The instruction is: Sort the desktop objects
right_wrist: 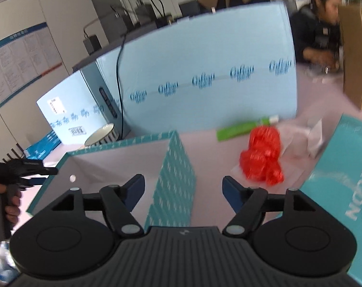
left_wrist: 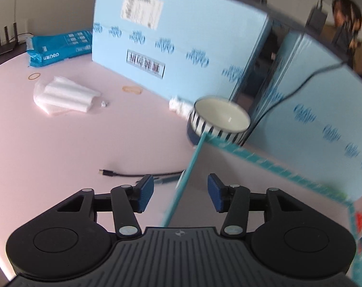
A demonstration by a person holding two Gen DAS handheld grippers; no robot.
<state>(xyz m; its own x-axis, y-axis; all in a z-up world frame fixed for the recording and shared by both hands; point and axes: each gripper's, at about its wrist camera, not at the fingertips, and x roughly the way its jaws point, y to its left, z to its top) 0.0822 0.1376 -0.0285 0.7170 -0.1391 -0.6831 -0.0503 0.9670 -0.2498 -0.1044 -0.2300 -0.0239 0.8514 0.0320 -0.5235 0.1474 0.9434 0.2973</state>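
I have a tool in each hand, and both hang over the teal box [right_wrist: 123, 167] in the middle of the pink counter [left_wrist: 85, 138]. The left tool [left_wrist: 180, 192] is spread, with nothing pinched; the left wall of the box just runs up between its blue pads [left_wrist: 146, 192]. The right tool [right_wrist: 183, 190] is spread wider and holds nothing too. The right wall of the box stands between its fingers, but they do not press it.

The box looks nearly bare inside. I see only one small white dot [right_wrist: 72, 178] near its left wall, and I cannot tell what it is. So I think the sorting has hardly begun.

A lot is still outside the box. Behind it, touching its far wall, sits the striped bowl [left_wrist: 219, 122]. To the left of the box lies a black cable [left_wrist: 133, 174], and farther left a folded white plastic bag [left_wrist: 63, 94], two rubber bands [left_wrist: 34, 76], and a blue packet [left_wrist: 59, 47]. To the right of the box lie a crumpled red bag [right_wrist: 262, 157], a green tube [right_wrist: 240, 130] and some clear wrap [right_wrist: 298, 131]. A teal lid [right_wrist: 343, 191] lies near on that side.

My guess is that all these things still need a place.
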